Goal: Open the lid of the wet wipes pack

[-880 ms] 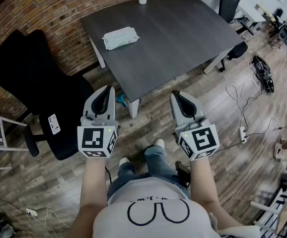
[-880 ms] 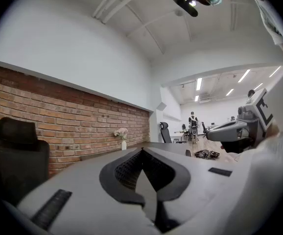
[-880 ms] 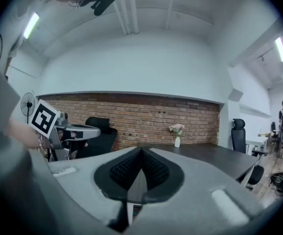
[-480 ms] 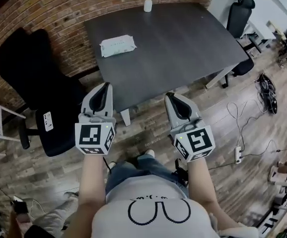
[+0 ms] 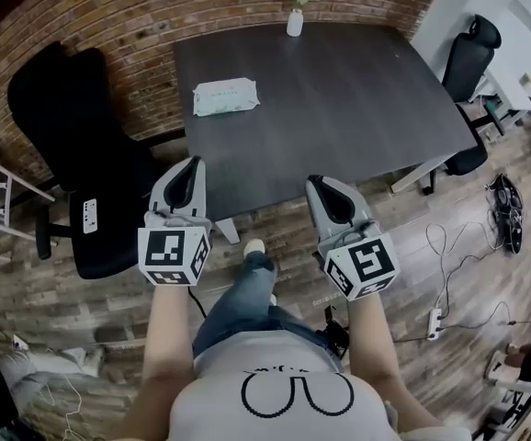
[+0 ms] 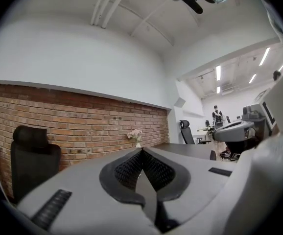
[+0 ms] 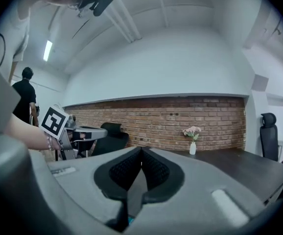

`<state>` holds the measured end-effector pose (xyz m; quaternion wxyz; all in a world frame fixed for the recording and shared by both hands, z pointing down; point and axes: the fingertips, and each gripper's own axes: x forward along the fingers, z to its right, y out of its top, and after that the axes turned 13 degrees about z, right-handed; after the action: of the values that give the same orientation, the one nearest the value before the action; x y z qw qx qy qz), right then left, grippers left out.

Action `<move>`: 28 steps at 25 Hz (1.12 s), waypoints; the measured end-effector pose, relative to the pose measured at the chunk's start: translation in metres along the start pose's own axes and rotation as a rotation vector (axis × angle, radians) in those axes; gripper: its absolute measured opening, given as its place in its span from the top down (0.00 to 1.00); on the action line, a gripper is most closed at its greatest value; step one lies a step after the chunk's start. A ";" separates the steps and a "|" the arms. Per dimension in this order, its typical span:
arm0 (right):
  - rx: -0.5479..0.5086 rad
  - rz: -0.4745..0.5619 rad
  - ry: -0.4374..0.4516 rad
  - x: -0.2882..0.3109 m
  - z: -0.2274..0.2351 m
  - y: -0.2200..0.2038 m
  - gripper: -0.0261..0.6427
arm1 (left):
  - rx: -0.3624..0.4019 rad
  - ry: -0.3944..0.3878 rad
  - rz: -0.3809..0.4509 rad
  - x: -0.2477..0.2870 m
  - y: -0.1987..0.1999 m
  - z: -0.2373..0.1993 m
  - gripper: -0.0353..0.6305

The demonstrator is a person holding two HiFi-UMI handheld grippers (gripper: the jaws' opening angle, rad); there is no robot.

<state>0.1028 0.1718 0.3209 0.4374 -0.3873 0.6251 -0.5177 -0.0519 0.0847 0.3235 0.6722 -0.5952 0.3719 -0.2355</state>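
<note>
We hold both claws closed and empty, the left claw (image 5: 190, 163) and the right claw (image 5: 318, 182). The wet wipes pack (image 5: 226, 96) lies flat on the table's (image 5: 357, 108) left side, long axis crosswise, ahead of the nearer left claw.

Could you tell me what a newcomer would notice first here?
The left hand-held gripper and right hand-held gripper, both shut and empty, are held level at the dark table's near side. On it the pale wet wipes pack lies near the left edge, and a vase of flowers stands at the far edge.
</note>
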 end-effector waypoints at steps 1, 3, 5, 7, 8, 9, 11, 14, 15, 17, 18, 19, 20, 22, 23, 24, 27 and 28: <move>0.003 -0.001 0.008 0.006 0.004 -0.003 0.96 | 0.005 0.004 -0.002 0.007 -0.002 -0.001 0.95; 0.010 -0.008 0.023 0.018 0.013 -0.010 0.96 | 0.013 0.011 -0.005 0.022 -0.006 -0.004 0.95; 0.009 -0.015 0.039 0.031 0.024 -0.016 0.96 | 0.017 0.020 -0.008 0.039 -0.012 -0.008 0.95; 0.007 -0.022 0.055 0.048 0.036 -0.023 0.96 | 0.017 0.034 -0.009 0.058 -0.019 -0.014 0.95; 0.007 -0.026 0.064 0.057 0.042 -0.026 0.96 | 0.015 0.043 -0.009 0.067 -0.023 -0.018 0.95; 0.007 -0.031 0.075 0.067 0.048 -0.030 0.96 | 0.012 0.055 -0.009 0.076 -0.027 -0.023 0.95; 0.002 -0.043 0.106 0.091 0.060 -0.036 0.96 | 0.005 0.083 -0.009 0.095 -0.035 -0.035 0.95; -0.010 -0.060 0.154 0.131 0.075 -0.045 0.96 | -0.005 0.122 -0.016 0.123 -0.047 -0.059 0.95; -0.009 -0.066 0.169 0.146 0.079 -0.048 0.96 | -0.003 0.131 -0.022 0.133 -0.051 -0.067 0.95; -0.003 -0.079 0.200 0.176 0.086 -0.056 0.96 | 0.020 0.144 -0.038 0.151 -0.059 -0.084 0.95; -0.001 -0.087 0.216 0.191 0.088 -0.061 0.96 | 0.036 0.149 -0.048 0.160 -0.063 -0.093 0.95; -0.002 -0.095 0.230 0.207 0.091 -0.065 0.96 | 0.047 0.153 -0.058 0.168 -0.067 -0.101 0.95; -0.005 -0.103 0.242 0.222 0.093 -0.070 0.96 | 0.054 0.158 -0.066 0.177 -0.072 -0.110 0.95; -0.011 -0.115 0.265 0.251 0.097 -0.079 0.96 | 0.054 0.169 -0.079 0.193 -0.081 -0.127 0.95; -0.011 -0.120 0.277 0.265 0.099 -0.084 0.96 | 0.050 0.176 -0.084 0.200 -0.086 -0.135 0.95; -0.009 -0.127 0.290 0.278 0.100 -0.089 0.96 | 0.046 0.183 -0.090 0.207 -0.091 -0.143 0.95; -0.004 -0.157 0.317 0.312 0.106 -0.107 0.96 | 0.037 0.197 -0.117 0.226 -0.108 -0.161 0.95; -0.006 -0.169 0.323 0.322 0.109 -0.113 0.96 | 0.036 0.200 -0.129 0.231 -0.115 -0.167 0.95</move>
<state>0.1071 -0.1818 0.3767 0.2852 -0.3515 0.6539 -0.6062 -0.0260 -0.2156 0.3822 0.6256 -0.5794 0.3937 -0.3433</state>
